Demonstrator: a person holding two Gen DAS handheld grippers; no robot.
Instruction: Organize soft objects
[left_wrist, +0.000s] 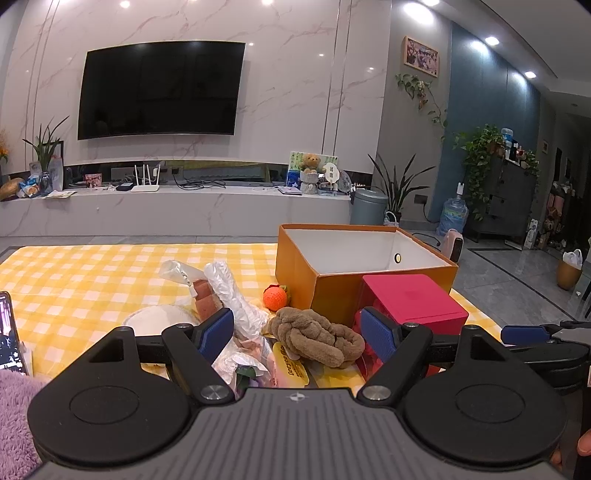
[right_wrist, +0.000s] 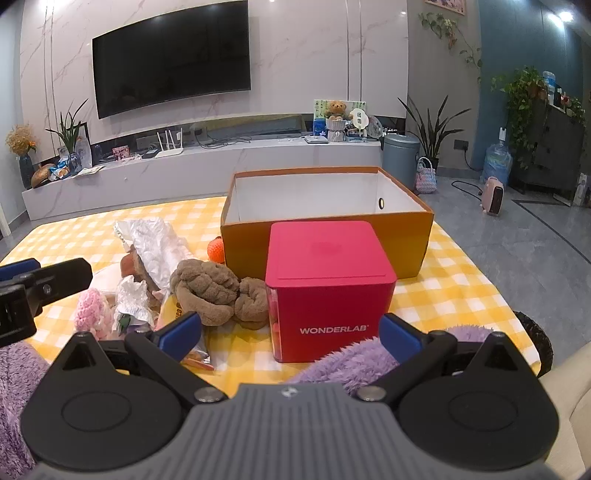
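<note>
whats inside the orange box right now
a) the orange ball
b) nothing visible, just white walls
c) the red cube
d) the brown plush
b: the orange box shows only bare white inner walls, though its floor is hidden; the brown plush, red cube and orange ball all sit outside it on the checked cloth.

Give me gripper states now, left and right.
Left gripper: open, holding nothing, above the brown plush.
Right gripper: open, holding nothing.
</note>
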